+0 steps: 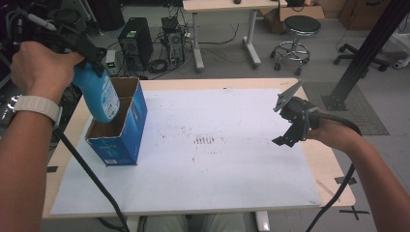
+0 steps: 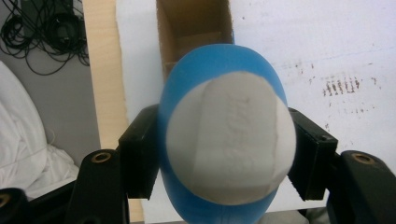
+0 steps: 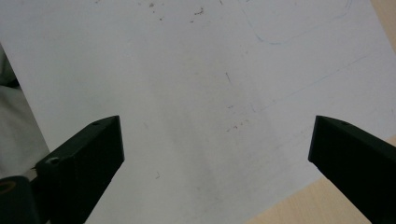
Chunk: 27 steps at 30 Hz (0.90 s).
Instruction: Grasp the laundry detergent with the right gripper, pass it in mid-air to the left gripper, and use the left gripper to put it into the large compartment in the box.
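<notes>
Bottle: blue plastic bottle (image 1: 99, 94) with a white label, held above the open top of the blue cardboard box (image 1: 126, 130), its lower end just over the box's near compartment.
Box: stands upright near the left edge of the white table sheet (image 1: 217, 145), open upward, with a cardboard divider across the inside.
Left tongs: left gripper (image 2: 224, 154) clamps the bottle from both sides, the black pads pressing on the blue body.
Right tongs: right gripper (image 1: 288, 121) hangs well to the right of the box, jaws spread wide, nothing between them; the sheet lies below it.
Long axis: roughly upright, tilted a little, the rounded bottom toward the box and the top up in the jaws; in the left gripper view the white patch (image 2: 231, 144) on the bottle faces the camera.
Risk 1: rounded bottom may catch the box rim or divider if the tilt stays, and tip the light box.
Risk 2: smooth curved body could slip in the pads.
Risk 3: nothing steadies the box, so a sideways nudge may slide it toward the table edge.
</notes>
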Motion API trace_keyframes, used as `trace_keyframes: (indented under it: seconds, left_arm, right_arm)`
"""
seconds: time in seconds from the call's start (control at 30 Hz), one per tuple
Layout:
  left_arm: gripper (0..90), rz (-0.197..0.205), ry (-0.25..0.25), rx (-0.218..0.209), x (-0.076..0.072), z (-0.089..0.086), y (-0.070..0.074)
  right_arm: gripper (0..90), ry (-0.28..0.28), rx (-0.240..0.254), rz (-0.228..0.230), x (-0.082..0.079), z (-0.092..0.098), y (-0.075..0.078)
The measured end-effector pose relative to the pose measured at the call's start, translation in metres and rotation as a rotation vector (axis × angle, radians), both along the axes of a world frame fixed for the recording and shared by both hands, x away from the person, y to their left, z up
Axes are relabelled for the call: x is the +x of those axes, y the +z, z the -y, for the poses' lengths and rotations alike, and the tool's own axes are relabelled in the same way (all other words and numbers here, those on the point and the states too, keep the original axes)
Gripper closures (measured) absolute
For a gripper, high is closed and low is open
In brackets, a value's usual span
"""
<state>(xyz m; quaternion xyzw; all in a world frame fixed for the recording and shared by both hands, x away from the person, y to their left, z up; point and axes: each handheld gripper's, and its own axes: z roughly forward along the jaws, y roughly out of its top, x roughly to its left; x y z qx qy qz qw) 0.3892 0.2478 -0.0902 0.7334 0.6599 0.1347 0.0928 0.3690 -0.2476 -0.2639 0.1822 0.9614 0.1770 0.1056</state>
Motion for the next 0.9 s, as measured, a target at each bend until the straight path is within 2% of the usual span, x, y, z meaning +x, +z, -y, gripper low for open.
trace_keyframes:
  seconds: [0.3,0.47,0.67,0.83,0.9]
  left_arm:
    - [38.2,-0.009,0.006,0.014,0.007,-0.002,-0.021]
    - [38.2,-0.013,-0.001,0.004,0.012,-0.005,-0.037]
    - [38.2,-0.020,-0.001,0.009,0.017,-0.007,-0.062]
    - [38.2,-0.008,0.005,0.012,0.020,-0.010,-0.089]
    - [38.2,-0.015,0.007,0.008,0.022,-0.012,-0.100]
  right_arm:
    - [3.4,-0.007,0.017,-0.007,0.000,-0.001,0.000]
    - [3.4,-0.022,0.022,-0.019,0.000,-0.001,-0.001]
    - [3.4,-0.024,0.023,-0.023,0.001,-0.001,-0.002]
    - [3.4,-0.033,0.022,-0.029,0.001,0.000,-0.004]
    - [3.4,-0.030,0.023,-0.030,0.001,0.000,-0.004]
